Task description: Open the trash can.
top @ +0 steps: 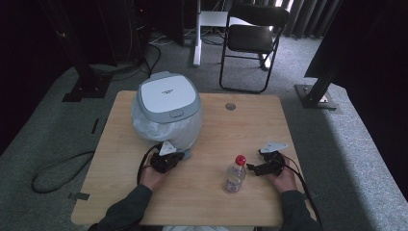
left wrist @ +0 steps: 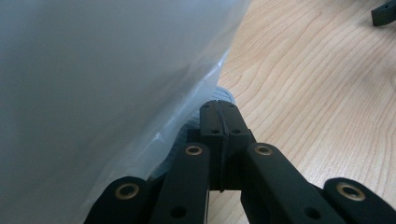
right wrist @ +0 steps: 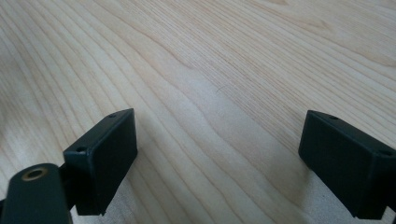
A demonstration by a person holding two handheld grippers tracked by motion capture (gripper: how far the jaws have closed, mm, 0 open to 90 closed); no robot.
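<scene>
Left gripper (left wrist: 218,109): jaws clenched, empty, tips at the foot of the lidded bin (top: 167,98), against its plastic liner (left wrist: 93,84). Right gripper (right wrist: 219,154): jaws spread, empty. Bottle (top: 235,174) stands upright right of the bin, just left of the right gripper, the nearer one.

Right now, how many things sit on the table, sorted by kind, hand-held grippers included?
Lidded bin with plastic liner: 1
Bottle with red cap: 1
Hand-held grippers: 2, the left hand-held gripper and the right hand-held gripper
Total: 4
</scene>
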